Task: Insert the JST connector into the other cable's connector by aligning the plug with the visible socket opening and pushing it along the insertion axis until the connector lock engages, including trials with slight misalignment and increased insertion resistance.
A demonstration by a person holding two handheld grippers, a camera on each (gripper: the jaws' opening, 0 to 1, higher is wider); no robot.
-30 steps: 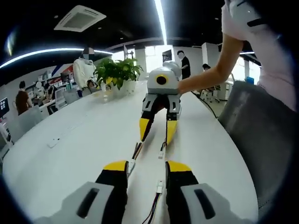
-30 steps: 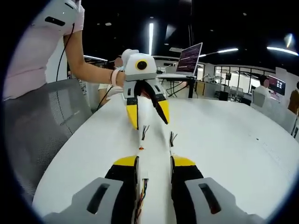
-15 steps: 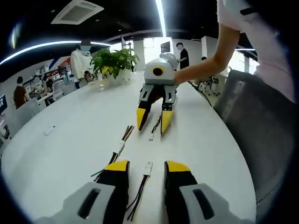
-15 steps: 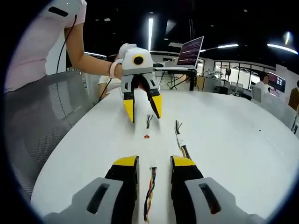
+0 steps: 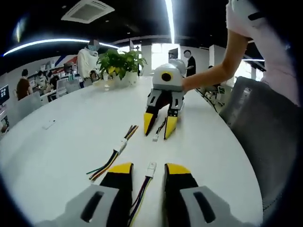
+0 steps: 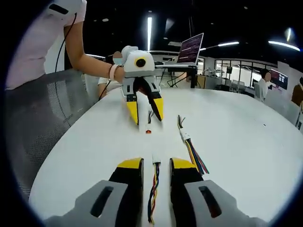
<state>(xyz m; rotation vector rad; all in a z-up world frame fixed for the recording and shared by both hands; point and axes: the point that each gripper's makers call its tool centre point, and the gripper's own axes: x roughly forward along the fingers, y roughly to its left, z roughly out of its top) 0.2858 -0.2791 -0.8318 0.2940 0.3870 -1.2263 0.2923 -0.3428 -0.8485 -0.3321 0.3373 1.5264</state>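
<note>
On white office table [image 5: 57, 142], white-tipped cable [image 5: 144, 182] lengthwise between parted, empty left gripper [image 5: 146, 171] at lower centre, plug toward right gripper [image 5: 160, 126], likewise parted and empty, straddling second cable [image 5: 158, 132] mid-frame; spare cable [image 5: 113, 153] left.

Left claw [image 5: 147, 171]: yellow-tipped black jaws parted, level and low, pointing straight at the right claw opposite. In the right gripper view the left claw [image 6: 145, 110] angles tip-down, jaws spread, bare forearm [image 6: 90, 64] behind it with a pale wristband.

Right claw [image 6: 155, 165]: same yellow-tipped jaws, parted by a narrow gap, held low. From the left gripper view the right claw [image 5: 159, 126] tilts tips-down, jaws apart, hand [image 5: 189, 83] gripping its rear, arm extended from a pink short sleeve [image 5: 246, 19].
</note>
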